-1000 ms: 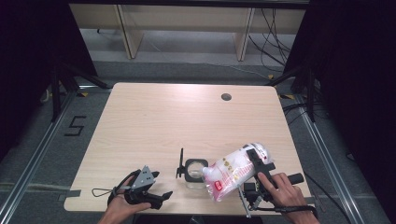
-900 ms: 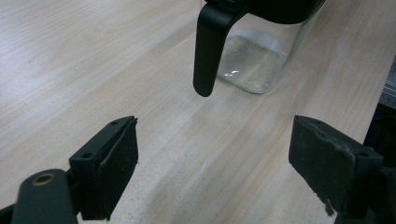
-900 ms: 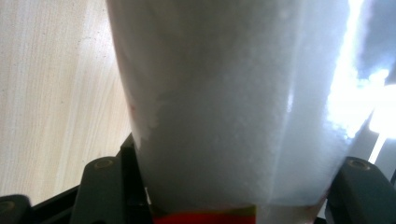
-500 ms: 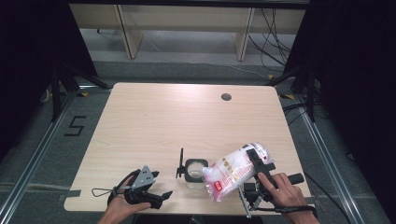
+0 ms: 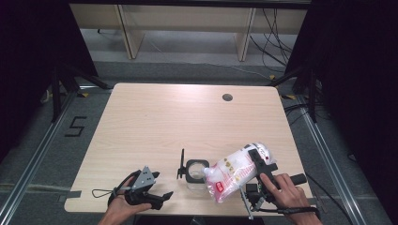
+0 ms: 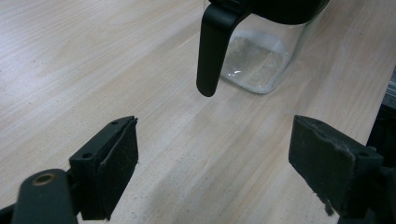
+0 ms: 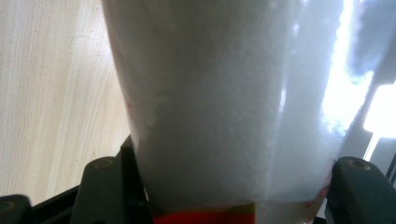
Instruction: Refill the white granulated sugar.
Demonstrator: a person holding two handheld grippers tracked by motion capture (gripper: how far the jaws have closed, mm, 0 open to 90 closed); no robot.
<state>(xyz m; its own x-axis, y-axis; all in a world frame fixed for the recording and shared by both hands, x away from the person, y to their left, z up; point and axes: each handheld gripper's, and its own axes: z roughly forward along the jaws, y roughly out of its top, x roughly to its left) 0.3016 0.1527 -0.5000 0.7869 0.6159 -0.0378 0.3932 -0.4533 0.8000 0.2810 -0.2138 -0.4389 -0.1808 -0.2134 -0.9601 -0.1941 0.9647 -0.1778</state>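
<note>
A clear plastic bag of white granules (image 5: 232,172) with a red label hangs tilted over the table's front edge, its lower corner at the mouth of a glass jar (image 5: 196,173). My right gripper (image 5: 254,171) is shut on the bag (image 7: 224,102), with a jaw on each side of it (image 7: 233,186). The jar (image 6: 261,56) has a black rim and a black lever (image 6: 212,46) sticking out to its left. My left gripper (image 5: 162,199) rests at the front left of the table (image 5: 155,122), open and pointing at the jar, nothing between its jaws (image 6: 215,168).
A round cable hole (image 5: 227,97) lies at the table's far right. The right hand and the bag sit just beside the front right edge. Dark stands and cables (image 5: 291,75) surround the table on the floor.
</note>
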